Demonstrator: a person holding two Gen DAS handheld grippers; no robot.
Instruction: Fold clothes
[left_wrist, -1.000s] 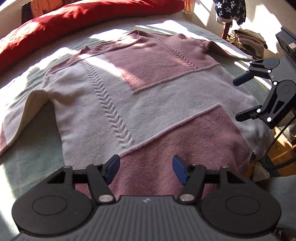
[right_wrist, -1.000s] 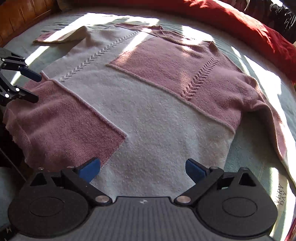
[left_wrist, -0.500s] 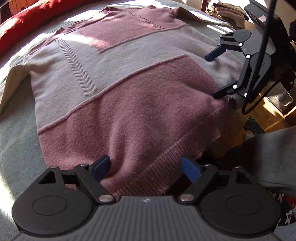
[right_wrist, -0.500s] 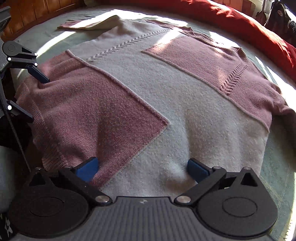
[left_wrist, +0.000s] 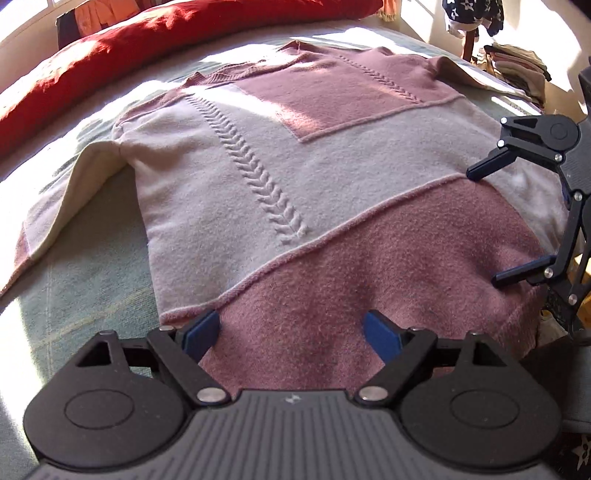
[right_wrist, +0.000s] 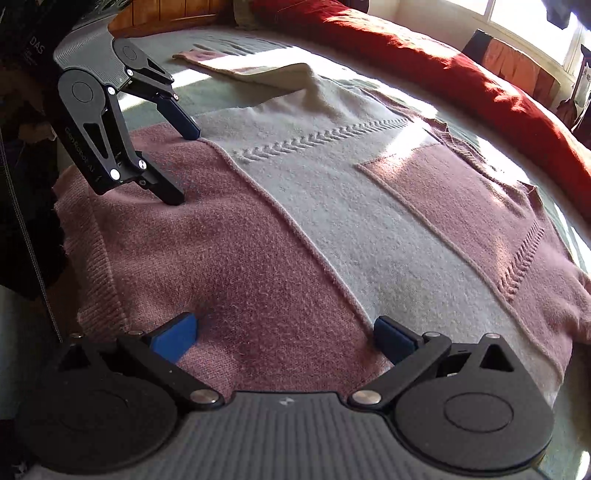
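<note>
Jaws of left gripper (left_wrist: 291, 330) and right gripper (right_wrist: 286, 334) wide apart on sweater (left_wrist: 332, 192).

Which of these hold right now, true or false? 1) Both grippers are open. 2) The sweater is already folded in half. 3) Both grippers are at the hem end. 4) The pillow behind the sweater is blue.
1) True: the left gripper and right gripper both have their jaws spread.
2) False: the sweater lies spread flat on the bed.
3) True: both sit over the pink panel near the hem.
4) False: the pillow is red.
</note>
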